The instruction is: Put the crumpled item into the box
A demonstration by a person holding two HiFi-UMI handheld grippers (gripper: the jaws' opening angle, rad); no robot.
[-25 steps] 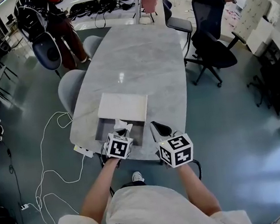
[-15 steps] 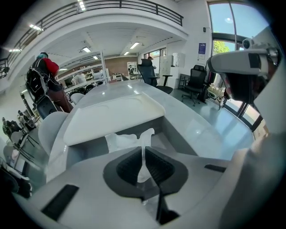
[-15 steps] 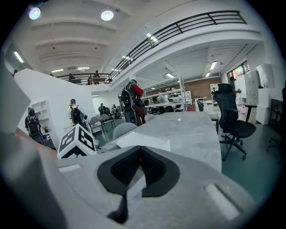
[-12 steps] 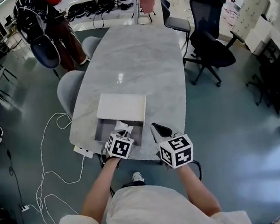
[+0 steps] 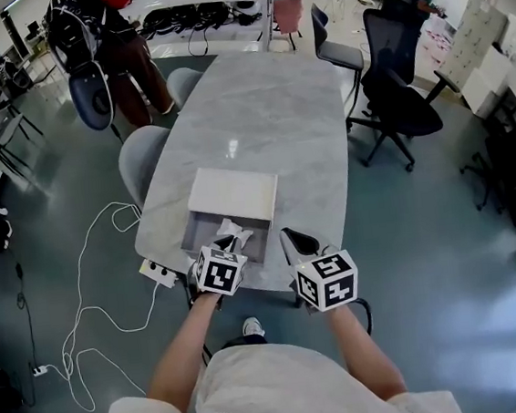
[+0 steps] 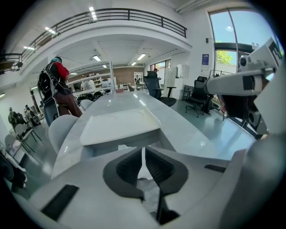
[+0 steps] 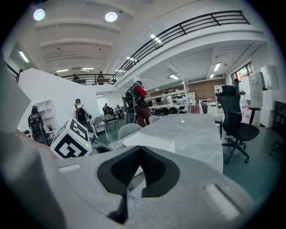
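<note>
A white crumpled item [image 5: 234,230] hangs over the open grey box [image 5: 194,239] at the near end of the marble table [image 5: 257,109]. My left gripper [image 5: 230,244] is shut on it from the near side. In the left gripper view the crumpled item [image 6: 143,172] shows as a white sliver pinched at my left gripper [image 6: 143,150], with the box's white lid [image 6: 119,126] lying just beyond. My right gripper [image 5: 289,236] hovers to the right of the box near the table's edge. It is shut and holds nothing, as the right gripper view shows of that gripper [image 7: 139,150].
The white lid [image 5: 234,192] lies against the box's far side. Grey chairs [image 5: 146,160] stand left of the table and black office chairs [image 5: 398,104] to the right. A white cable [image 5: 93,292] trails on the floor. A person [image 5: 121,32] stands at far left.
My left gripper has carried the crumpled item slightly forward over the box. The head view has shifted a little. The right gripper has stayed where it was.
</note>
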